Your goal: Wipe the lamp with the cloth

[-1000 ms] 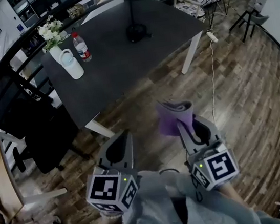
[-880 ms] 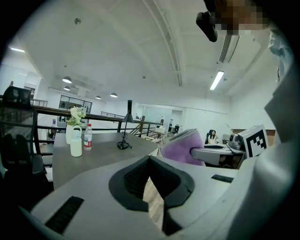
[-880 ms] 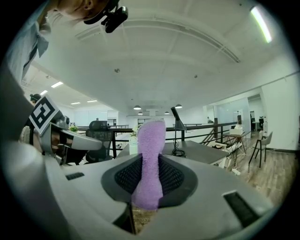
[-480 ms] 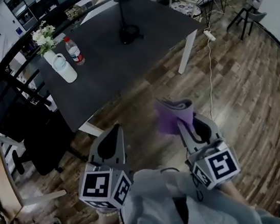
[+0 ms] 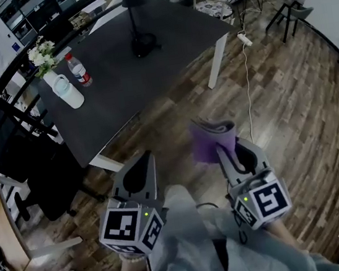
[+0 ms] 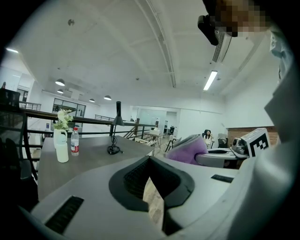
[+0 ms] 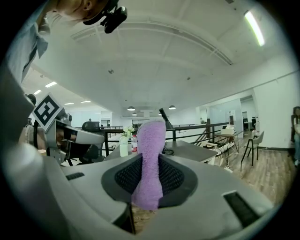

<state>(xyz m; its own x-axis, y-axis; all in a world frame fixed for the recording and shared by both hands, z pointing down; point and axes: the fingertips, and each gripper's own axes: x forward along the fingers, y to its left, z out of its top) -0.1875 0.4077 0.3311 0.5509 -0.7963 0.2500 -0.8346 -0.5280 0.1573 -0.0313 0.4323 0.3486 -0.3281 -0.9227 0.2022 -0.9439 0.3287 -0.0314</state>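
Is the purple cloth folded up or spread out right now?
Folded: the cloth stands as a narrow doubled wad clamped between the right gripper's jaws.

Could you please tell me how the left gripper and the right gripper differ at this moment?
The right gripper is shut on a folded purple fleece cloth, while the left gripper is shut on nothing. The left gripper's jaws meet at a point; the right gripper's are kept apart by the cloth, which sticks out beyond them. Both hover over the wooden plank floor, short of the dark grey table.
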